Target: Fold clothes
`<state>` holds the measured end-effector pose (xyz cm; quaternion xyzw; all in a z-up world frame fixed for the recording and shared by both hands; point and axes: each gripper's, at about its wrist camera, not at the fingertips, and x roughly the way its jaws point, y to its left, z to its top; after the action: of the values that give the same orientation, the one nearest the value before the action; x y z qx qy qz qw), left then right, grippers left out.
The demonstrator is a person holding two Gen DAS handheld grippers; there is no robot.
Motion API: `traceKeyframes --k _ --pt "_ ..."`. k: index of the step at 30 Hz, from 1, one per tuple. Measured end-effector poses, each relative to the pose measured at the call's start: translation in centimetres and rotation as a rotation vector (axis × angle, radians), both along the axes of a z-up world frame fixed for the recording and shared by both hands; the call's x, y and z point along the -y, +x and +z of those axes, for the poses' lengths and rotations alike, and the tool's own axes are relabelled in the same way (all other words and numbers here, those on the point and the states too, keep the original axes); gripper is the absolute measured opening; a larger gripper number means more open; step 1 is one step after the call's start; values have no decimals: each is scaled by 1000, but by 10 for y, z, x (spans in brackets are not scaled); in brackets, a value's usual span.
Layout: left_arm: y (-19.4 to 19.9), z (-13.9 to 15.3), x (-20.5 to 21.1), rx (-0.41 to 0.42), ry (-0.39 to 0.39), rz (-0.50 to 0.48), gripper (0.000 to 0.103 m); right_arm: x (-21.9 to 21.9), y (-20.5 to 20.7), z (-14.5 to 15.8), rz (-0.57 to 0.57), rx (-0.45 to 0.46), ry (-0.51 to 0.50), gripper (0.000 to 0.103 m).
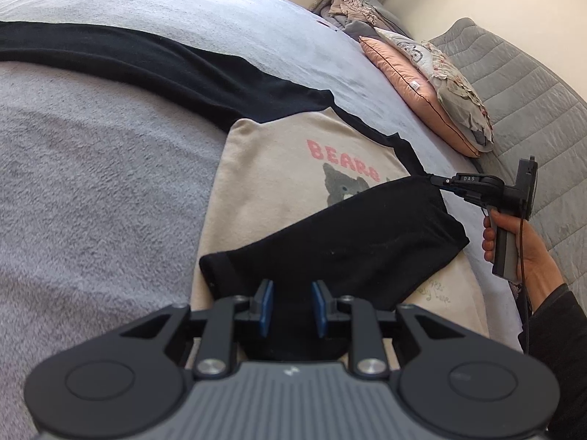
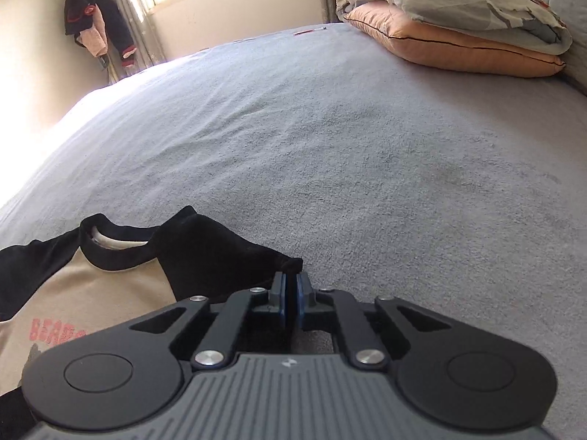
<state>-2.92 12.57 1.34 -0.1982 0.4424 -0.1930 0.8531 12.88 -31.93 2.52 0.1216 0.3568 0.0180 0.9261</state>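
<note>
The left gripper (image 1: 292, 306) points forward and down, its 2 blue-padded jaws parted with a clear gap between them. The right gripper (image 2: 292, 302) has its jaws pressed nearly together, pinching black fabric at the tips. In the left wrist view, the person's right hand (image 1: 513, 249) wraps the pistol handle, the forearm in a dark sleeve.

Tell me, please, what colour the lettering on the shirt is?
Pink, on the shirt's beige front; the lettering shows best in the left wrist view.
</note>
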Motion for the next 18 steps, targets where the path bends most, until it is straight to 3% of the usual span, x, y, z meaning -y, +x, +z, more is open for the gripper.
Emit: traceKeyframes --k 3,4,7,9,12,16,18 --pt "1 -2 0 0 1 10 24 7 -7 3 -37 64 30 4" --pt "1 -2 0 1 2 10 24 5 -5 -1 -45 51 -10 0" --pt "0 -2 1 7 7 5 24 2 -1 -22 -49 7 -88 0" --pt "1 0 1 9 3 4 24 9 -7 -20 -83 30 -31 0" --pt "0 5 0 25 -4 4 26 9 -17 -5 -107 70 -59 5" --pt "0 8 -2 37 -8 14 34 -19 -31 21 2 155 -56 6" --pt "3 3 -8 -2 -36 36 34 -42 -33 21 48 100 -97 11"
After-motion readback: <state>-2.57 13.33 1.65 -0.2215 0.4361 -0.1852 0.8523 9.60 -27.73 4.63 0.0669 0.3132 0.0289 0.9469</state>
